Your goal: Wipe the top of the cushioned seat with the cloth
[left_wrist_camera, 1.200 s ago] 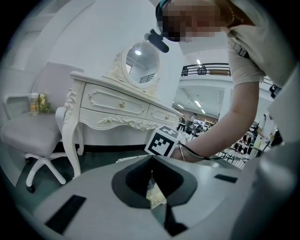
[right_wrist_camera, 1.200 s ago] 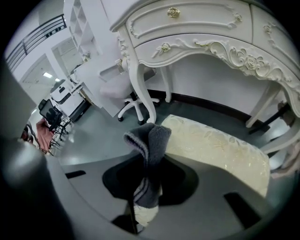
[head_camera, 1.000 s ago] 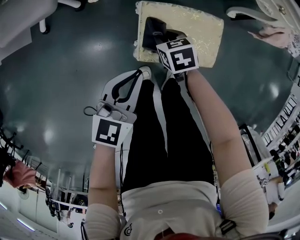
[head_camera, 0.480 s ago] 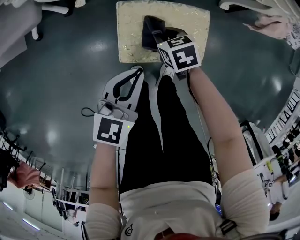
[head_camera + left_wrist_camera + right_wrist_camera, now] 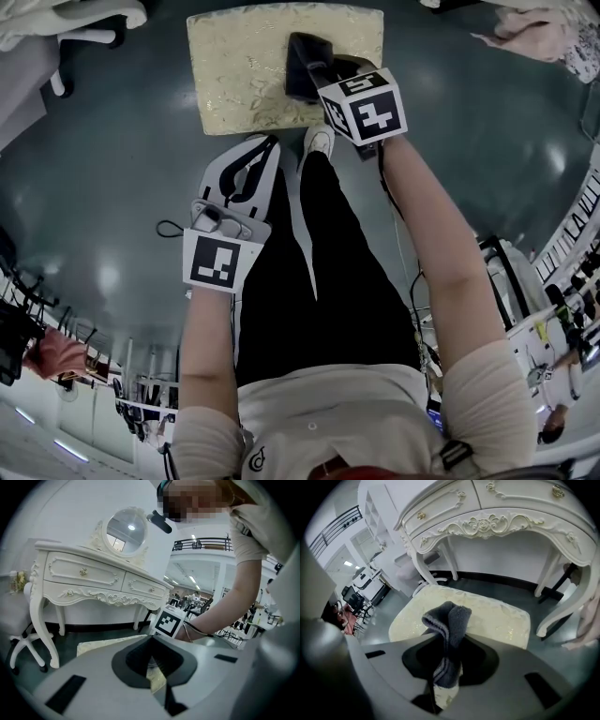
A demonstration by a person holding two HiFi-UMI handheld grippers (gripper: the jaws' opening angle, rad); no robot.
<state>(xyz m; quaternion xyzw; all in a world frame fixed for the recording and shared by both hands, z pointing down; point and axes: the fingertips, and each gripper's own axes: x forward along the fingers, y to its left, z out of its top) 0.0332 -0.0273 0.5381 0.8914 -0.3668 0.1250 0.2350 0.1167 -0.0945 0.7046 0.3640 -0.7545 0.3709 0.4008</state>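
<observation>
Over seat (image 5: pixel 497 616), cloth (image 5: pixel 449 620) between right gripper (image 5: pixel 444 665) jaws

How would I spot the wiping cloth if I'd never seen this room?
Find the ornate white dressing table; before it stands a pale gold cushioned seat. Over that seat, the cloth is the dark grey fuzzy bundle pinched in the right tongs, the only dark thing against the light cushion.

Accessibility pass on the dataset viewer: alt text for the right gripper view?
The right gripper has its jaws shut on a folded dark grey cloth, held over a cream, gold-patterned cushioned seat. Behind the seat stands an ornate white dressing table on a dark floor.
</observation>
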